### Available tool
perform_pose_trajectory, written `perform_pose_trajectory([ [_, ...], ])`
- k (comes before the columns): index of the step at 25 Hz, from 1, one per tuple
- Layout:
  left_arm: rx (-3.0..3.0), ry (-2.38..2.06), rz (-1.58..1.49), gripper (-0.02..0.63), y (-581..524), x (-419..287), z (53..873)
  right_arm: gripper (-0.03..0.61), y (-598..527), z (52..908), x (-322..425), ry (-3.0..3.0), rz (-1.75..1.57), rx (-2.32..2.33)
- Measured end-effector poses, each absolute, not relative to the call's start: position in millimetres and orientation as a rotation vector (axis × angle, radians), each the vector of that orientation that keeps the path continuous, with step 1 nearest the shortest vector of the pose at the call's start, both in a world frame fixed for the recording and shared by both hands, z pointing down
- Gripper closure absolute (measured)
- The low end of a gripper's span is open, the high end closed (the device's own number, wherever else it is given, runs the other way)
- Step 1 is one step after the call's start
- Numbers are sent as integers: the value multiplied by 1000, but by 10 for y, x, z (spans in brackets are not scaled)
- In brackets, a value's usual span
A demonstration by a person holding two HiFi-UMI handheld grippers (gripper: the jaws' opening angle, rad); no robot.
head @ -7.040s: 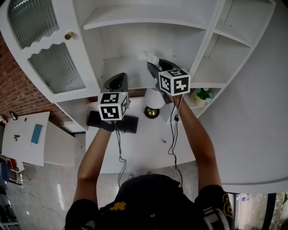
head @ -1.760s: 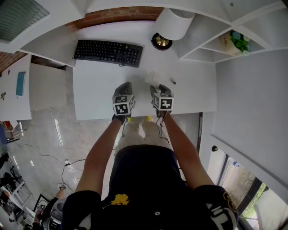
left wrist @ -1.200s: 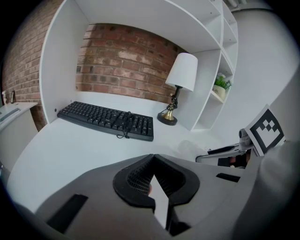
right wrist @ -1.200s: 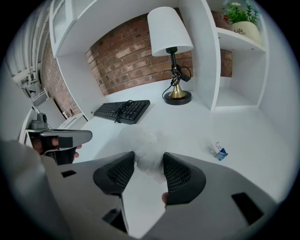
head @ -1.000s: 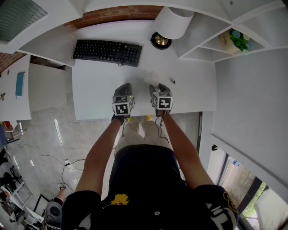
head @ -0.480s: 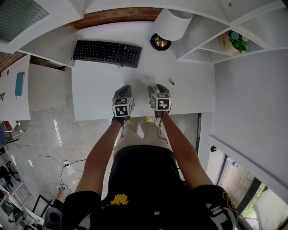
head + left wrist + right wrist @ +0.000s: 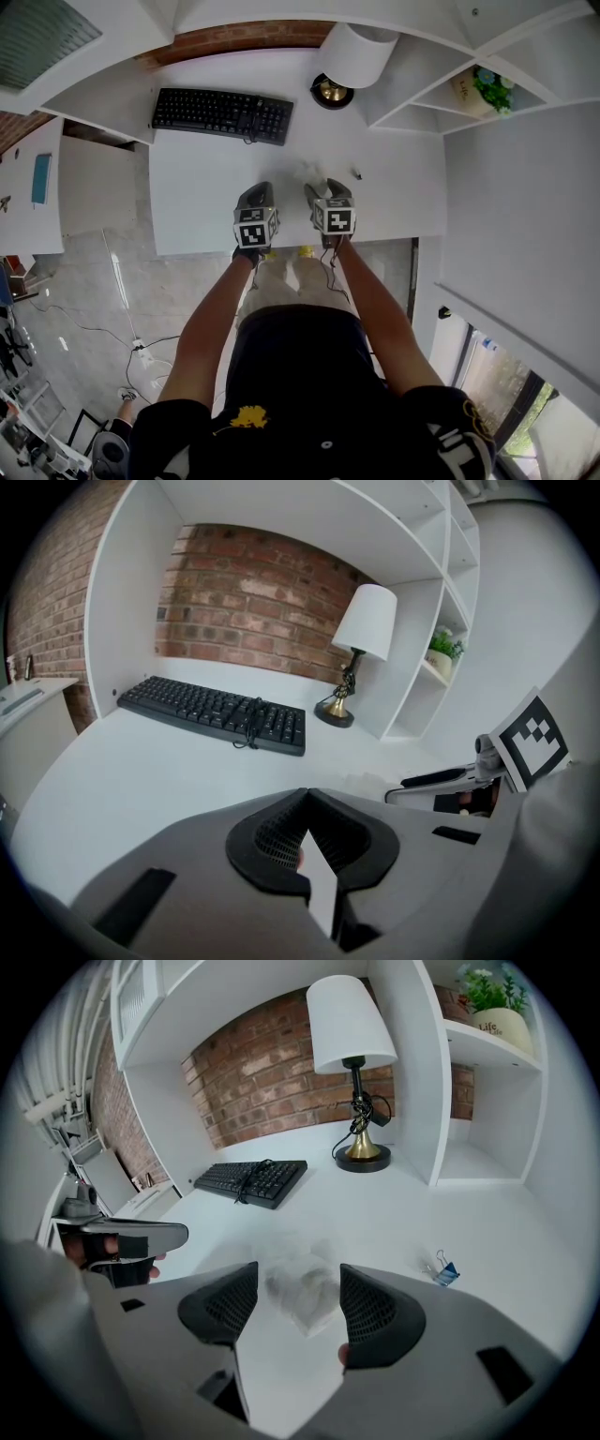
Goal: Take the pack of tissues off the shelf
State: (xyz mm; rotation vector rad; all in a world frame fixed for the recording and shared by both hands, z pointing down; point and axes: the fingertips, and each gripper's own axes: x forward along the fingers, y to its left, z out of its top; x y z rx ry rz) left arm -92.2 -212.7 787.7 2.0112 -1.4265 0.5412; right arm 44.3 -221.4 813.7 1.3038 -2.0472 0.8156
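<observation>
**A:** Since the earlier look, both grippers have come away from the shelf (image 7: pixel 427 94) and down to the desk (image 7: pixel 197 187). The pack of tissues (image 7: pixel 302 1290) came with them. The right gripper (image 7: pixel 291 1299) has just been opening its jaws.

**B:** Where's the pack now?

**A:** Lying on the white desk, off the shelf, between the right gripper's jaws. The pads stand clear of it on either side, so nothing grips it.

**B:** Which step is that?

**A:** The release, I'd judge, with the task all but done. The next move calls for drawing that gripper straight back and up, so neither pad drags the soft pack.

**B:** And the left gripper (image 7: pixel 307 797)?

**A:** Its jaws are closed tip to tip with nothing in them. It sits idle just beside the right one.

**B:** Pose?

**A:** Both forearms reach out side by side over the desk's front edge, and the grippers tilt forward and down. The keyboard (image 7: pixel 223 113) lies well beyond them.
</observation>
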Motion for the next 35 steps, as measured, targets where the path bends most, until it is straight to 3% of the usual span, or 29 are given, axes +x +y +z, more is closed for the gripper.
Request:
perform_pose_trajectory([
  [8,2011,-1425,538,597,-2120,-901,7880,299,-2197,8148,433,-2052,821,1280],
  [24,2013,-1427,542,597,-2116,-918,7874,299,-2239,8027,471,-2059,766,1321],
  [32,2018,-1437,518,597,-2041,-993,7703,302,-2199,7739,563,-2088,716,1352],
  [35,2033,-1439,510,597,-2017,-1014,7610,341,-2171,7615,607,-2097,693,1369],
])
